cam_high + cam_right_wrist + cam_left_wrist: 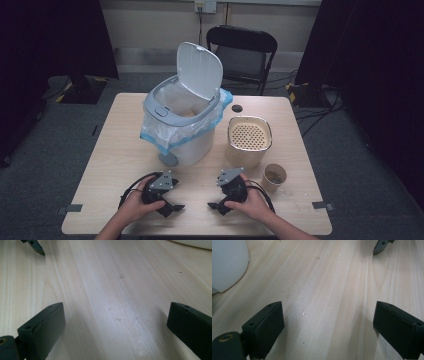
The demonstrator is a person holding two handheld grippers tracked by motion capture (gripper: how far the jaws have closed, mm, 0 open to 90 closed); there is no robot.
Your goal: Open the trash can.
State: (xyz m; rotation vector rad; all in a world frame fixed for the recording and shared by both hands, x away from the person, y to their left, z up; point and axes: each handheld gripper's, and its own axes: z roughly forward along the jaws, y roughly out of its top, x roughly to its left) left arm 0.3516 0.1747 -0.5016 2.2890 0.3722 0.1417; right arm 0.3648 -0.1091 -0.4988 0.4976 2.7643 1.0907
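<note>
My left gripper (pixel 170 206) rests low on the wooden table (pixel 115 160) near its front edge, held by a hand. In the left gripper view the jaws of this gripper (pixel 328 312) stand wide apart over bare wood, open and with nothing between them. My right gripper (pixel 219 206) lies a little to its right, also in a hand. Seen in the right gripper view, that gripper (pixel 116 312) is open too, with bare tabletop between the jaws. The two point towards each other.
A white pedal bin (pixel 182 117) with its lid up and a blue-edged liner stands mid-table; its base (pixel 227 262) is near my left gripper. A beige perforated container (pixel 249 137), a paper cup (pixel 274 177) and a small black disc (pixel 237 108) sit to the right. A black chair (pixel 242 55) stands behind.
</note>
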